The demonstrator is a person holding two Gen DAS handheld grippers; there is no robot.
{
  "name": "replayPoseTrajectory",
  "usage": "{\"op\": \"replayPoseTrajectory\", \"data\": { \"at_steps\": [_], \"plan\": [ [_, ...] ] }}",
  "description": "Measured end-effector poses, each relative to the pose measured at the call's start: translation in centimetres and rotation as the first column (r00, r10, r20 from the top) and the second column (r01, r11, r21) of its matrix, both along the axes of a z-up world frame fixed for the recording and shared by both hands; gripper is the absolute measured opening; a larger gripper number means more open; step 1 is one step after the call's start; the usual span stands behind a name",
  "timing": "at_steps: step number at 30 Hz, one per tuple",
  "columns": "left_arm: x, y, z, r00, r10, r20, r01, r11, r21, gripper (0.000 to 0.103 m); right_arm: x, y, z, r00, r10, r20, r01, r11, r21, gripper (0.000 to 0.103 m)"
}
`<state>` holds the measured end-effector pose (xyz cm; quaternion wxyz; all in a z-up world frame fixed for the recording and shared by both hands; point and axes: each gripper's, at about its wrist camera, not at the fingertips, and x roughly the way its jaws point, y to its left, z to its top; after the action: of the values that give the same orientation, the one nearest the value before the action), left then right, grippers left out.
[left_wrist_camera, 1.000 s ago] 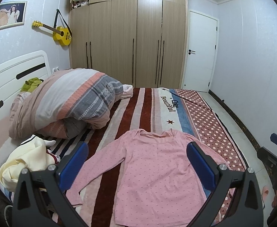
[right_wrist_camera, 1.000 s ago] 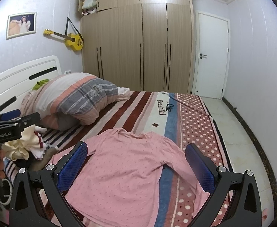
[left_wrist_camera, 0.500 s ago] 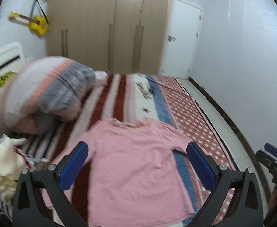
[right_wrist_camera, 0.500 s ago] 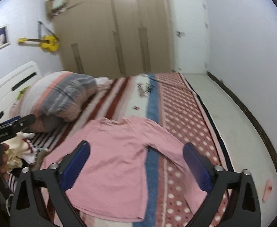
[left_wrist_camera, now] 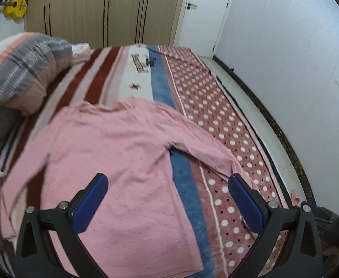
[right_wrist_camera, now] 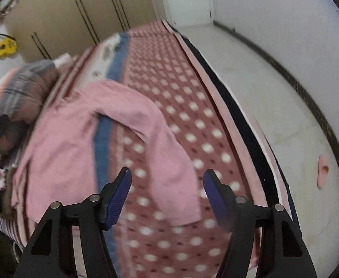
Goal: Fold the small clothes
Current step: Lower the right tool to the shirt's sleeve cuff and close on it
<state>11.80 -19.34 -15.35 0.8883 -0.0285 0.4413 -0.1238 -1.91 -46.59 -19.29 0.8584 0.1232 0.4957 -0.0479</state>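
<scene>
Left hand-held gripper (left_wrist_camera: 168, 202): blue pads spread wide, nothing between them, hovering over the lower body of the shirt.
Right hand-held gripper (right_wrist_camera: 167, 195): pads spread apart, empty, above the end of the shirt's near sleeve.
Pink shirt (left_wrist_camera: 113, 162): long-sleeved, lying flat and spread out on the bed, neckline toward the wardrobe, one sleeve angled out over the dotted part of the cover.
Bed cover (left_wrist_camera: 206, 106): striped in brown, white and blue, with a dotted red band along the floor side.
Folded quilt (left_wrist_camera: 19, 69): heaped near the shirt's far sleeve, apart from it.
Wardrobe (left_wrist_camera: 100, 11): beyond the bed's far end.
Yellow guitar (left_wrist_camera: 14, 10): on the wall beside the wardrobe.
Slipper (right_wrist_camera: 322, 171): on the floor beside the bed.
</scene>
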Motion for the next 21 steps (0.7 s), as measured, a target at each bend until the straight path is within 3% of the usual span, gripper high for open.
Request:
{"op": "replayPoseTrajectory", "data": {
  "at_steps": [8, 16, 17, 18, 20, 21],
  "plan": [
    [0.6, -4.0, -6.2, 0.996, 0.031, -0.083, -0.026, 0.998, 0.058, 0.102, 1.1, -3.8, -9.7, 0.989, 0.055, -0.141, -0.038, 0.992, 0.119, 0.055],
    [0.5, -4.3, -8.3, 0.99, 0.085, -0.111, -0.08, 0.995, 0.053, 0.102, 2.1, -3.5, -12.7, 0.977, 0.147, -0.152, -0.114, 0.971, 0.209, 0.054],
    [0.4, -4.1, -8.2, 0.99, 0.091, -0.109, -0.086, 0.995, 0.057, 0.102, 2.5, -3.4, -12.9, 0.977, 0.153, -0.148, -0.119, 0.969, 0.216, 0.044],
    [0.4, -3.8, -8.1, 0.989, 0.101, -0.107, -0.094, 0.994, 0.061, 0.102, 2.8, -3.3, -12.9, 0.977, 0.157, -0.146, -0.122, 0.967, 0.226, 0.024],
    [0.4, -3.2, -8.0, 0.987, 0.116, -0.108, -0.11, 0.992, 0.066, 0.102, 3.3, -3.2, -13.0, 0.974, 0.159, -0.159, -0.116, 0.961, 0.25, 0.006],
    [0.4, -2.8, -7.9, 0.986, 0.125, -0.11, -0.118, 0.991, 0.068, 0.102, 3.6, -3.2, -13.0, 0.974, 0.162, -0.161, -0.115, 0.957, 0.268, 0.004]
  ]
}}
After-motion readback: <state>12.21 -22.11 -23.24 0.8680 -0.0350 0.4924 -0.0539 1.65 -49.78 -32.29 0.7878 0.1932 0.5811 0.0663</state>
